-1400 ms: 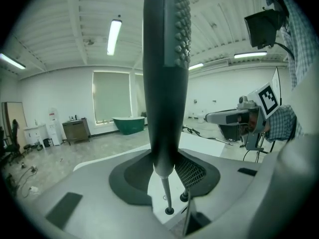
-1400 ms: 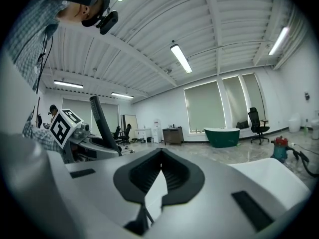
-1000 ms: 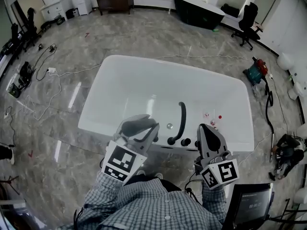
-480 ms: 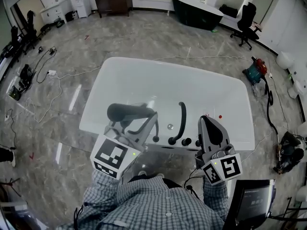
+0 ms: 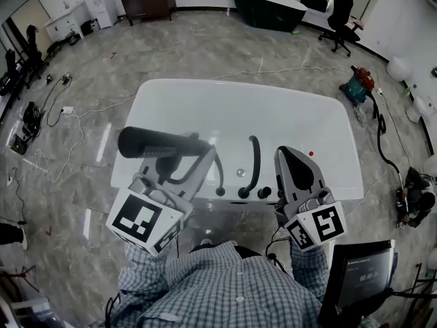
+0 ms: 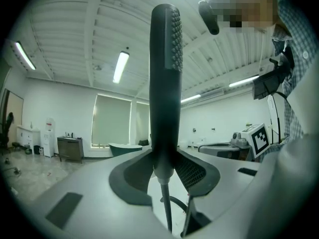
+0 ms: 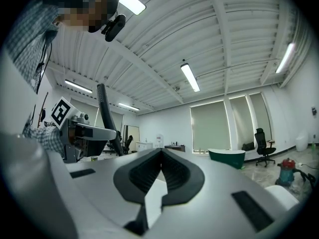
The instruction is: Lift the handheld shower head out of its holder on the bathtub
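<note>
Head view, looking steeply down on a white bathtub standing on a grey marbled floor. Grips the handheld shower head in the left gripper, jaws clamped on the lower end of its dark body. Holds it raised above the bathtub's near rim, towards the near-left corner, lying roughly level with its free end pointing past the tub's left side. Trails a thin hose from the gripped end down to the near rim, just left of the curved black faucet spout and its two round knobs.

Carries the right gripper over the same near rim, right of the knobs, well apart from the shower head.

Left gripper view, aimed up at the ceiling: shows the shower head standing upright between the jaws of the left gripper, both dark pads pressed against its base, nozzle dots running along the upper right edge, hose dropping below.

Right gripper view: shows the right gripper with jaws pressed together on nothing, and off to the left the shower head rising behind a marker cube.

Beyond the bathtub's far side: a dark second tub and an office chair.
</note>
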Demonstrator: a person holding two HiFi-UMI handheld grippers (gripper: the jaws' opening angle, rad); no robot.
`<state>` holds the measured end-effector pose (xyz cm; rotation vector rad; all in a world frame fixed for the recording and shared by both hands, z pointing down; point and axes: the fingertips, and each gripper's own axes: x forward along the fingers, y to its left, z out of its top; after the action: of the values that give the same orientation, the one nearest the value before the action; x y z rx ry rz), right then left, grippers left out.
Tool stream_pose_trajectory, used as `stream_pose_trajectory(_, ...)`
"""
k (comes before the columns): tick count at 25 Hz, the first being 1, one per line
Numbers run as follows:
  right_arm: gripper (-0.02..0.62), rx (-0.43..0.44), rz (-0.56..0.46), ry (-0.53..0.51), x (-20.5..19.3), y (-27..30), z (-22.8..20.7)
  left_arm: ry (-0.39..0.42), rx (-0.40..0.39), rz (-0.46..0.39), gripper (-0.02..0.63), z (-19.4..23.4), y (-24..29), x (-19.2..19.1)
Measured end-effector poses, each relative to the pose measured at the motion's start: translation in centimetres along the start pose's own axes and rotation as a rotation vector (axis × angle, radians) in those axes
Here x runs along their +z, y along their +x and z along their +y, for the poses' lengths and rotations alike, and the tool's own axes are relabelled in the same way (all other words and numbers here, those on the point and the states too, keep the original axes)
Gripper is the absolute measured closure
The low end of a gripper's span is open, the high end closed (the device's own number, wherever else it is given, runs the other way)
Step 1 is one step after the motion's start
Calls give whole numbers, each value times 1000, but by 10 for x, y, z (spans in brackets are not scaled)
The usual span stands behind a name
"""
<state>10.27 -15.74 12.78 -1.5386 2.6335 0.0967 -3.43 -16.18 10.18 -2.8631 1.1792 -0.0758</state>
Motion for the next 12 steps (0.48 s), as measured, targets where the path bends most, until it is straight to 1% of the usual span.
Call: stream_pose_trajectory(12, 580, -4, -3, -4, 0, -3, -6, 1, 6, -8, 479, 0, 1, 0)
